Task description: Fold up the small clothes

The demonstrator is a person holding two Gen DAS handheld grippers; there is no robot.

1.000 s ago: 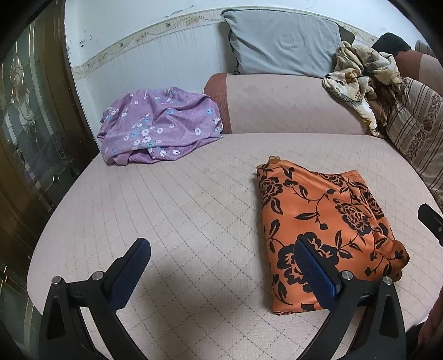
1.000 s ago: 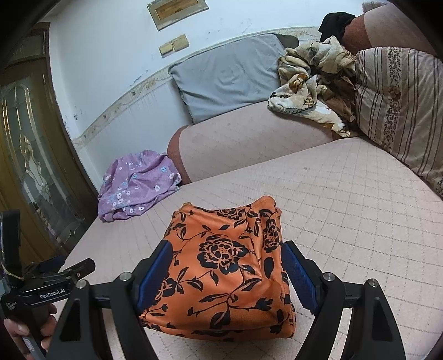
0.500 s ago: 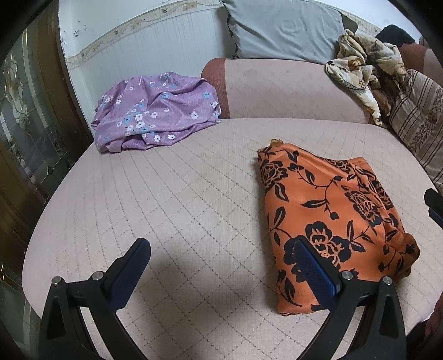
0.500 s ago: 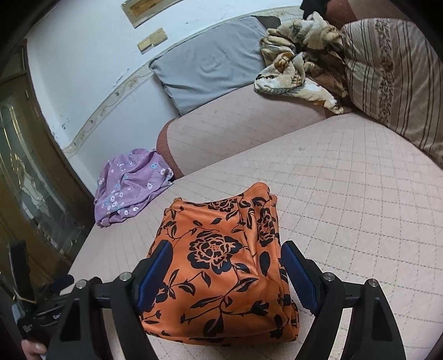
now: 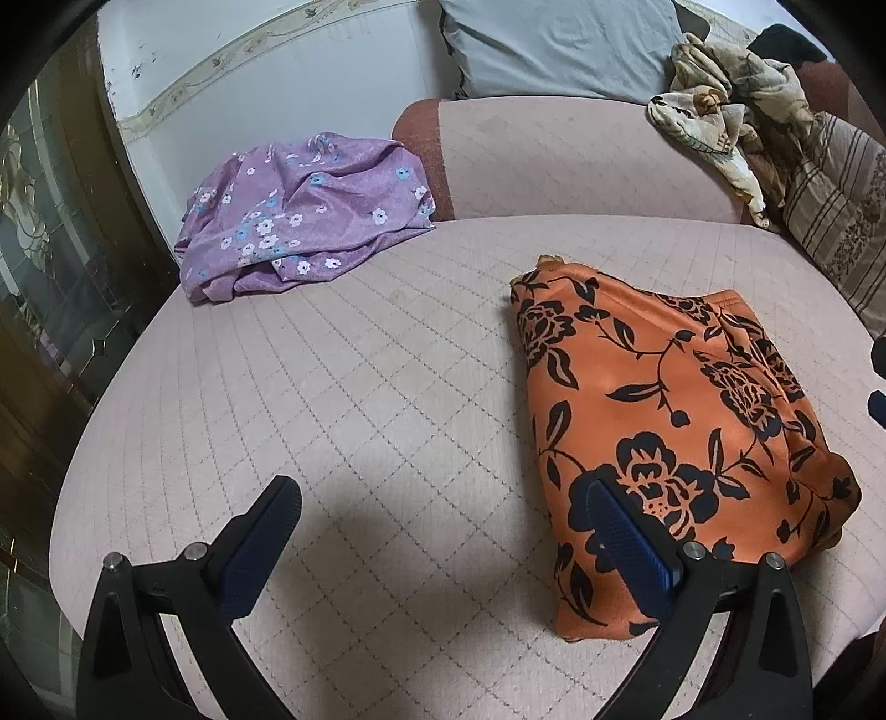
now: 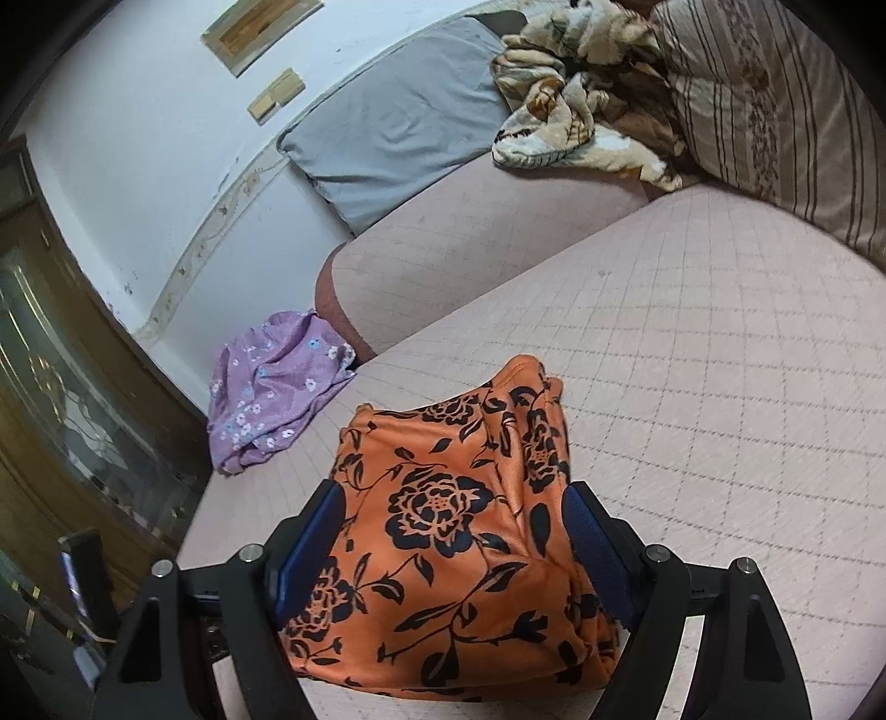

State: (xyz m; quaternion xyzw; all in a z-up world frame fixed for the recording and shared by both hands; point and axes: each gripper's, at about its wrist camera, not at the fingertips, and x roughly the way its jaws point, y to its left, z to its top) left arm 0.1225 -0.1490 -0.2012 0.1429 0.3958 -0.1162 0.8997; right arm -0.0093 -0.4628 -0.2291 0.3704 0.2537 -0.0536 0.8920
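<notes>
A folded orange garment with black flowers [image 5: 681, 421] lies on the pink quilted sofa seat [image 5: 360, 387]; it also shows in the right wrist view [image 6: 459, 531]. My left gripper [image 5: 443, 515] is open and empty, over the seat just left of the garment's near corner. My right gripper [image 6: 454, 526] is open, its jaws on either side of the garment's near end, not closed on it. A crumpled purple floral garment [image 5: 304, 216] lies at the seat's far left; it also shows in the right wrist view [image 6: 277, 387].
A grey cushion [image 5: 559, 50] leans on the wall behind the sofa back. A beige patterned cloth pile [image 5: 725, 111] and a striped pillow [image 5: 841, 210] sit at the right. A wooden glass door [image 5: 50, 249] stands left of the sofa.
Both grippers moved forward and lower toward the seat; the orange garment looms larger in both views. The right view tilted. Jaws stayed open. The garment has not moved.
</notes>
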